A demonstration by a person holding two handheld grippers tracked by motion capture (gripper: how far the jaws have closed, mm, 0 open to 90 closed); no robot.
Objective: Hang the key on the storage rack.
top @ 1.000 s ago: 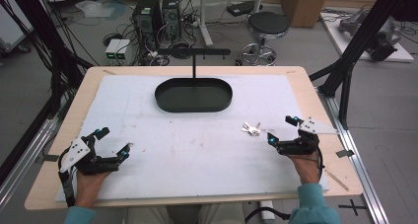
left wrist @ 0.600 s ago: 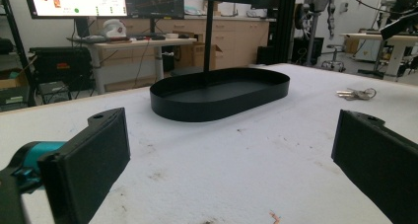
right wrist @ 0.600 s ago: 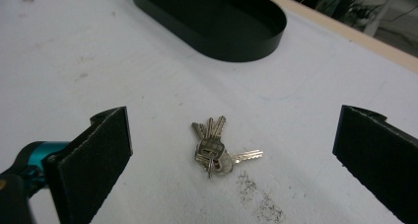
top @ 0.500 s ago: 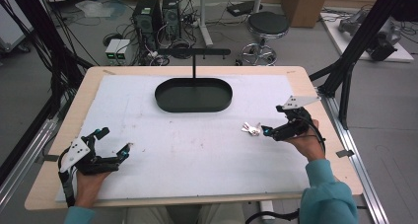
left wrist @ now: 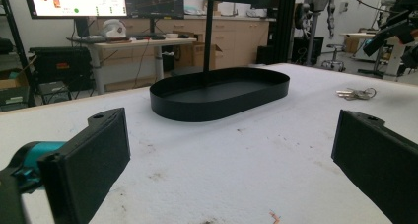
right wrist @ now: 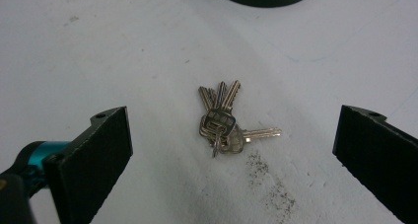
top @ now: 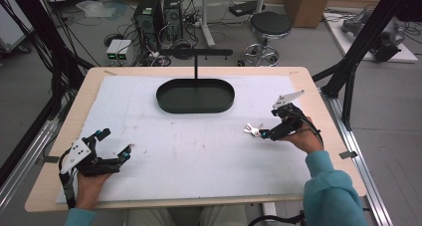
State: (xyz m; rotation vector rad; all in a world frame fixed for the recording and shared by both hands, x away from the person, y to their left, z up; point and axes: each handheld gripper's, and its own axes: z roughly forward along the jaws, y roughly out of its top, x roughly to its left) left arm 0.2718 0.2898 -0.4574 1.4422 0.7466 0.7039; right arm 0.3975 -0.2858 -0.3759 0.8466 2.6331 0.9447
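- Lying flat on the white padded table cover, the small bunch of silver metal keys on a ring sits right of centre, well apart from the black oval metal tray behind it.
- Right gripper hovers just beside the keys, jaws spread wide with the bunch between them and nothing held.
- Left gripper rests near the table's front left corner, jaws wide and empty.
- Keys are likely light, stiff and slippery, and loose on the ring, so they may fan or swing.
- Best hold is probably across the stacked heads by the ring, where the bunch is thickest.
- Ring itself is hard to make out; how many keys overlap cannot be told.
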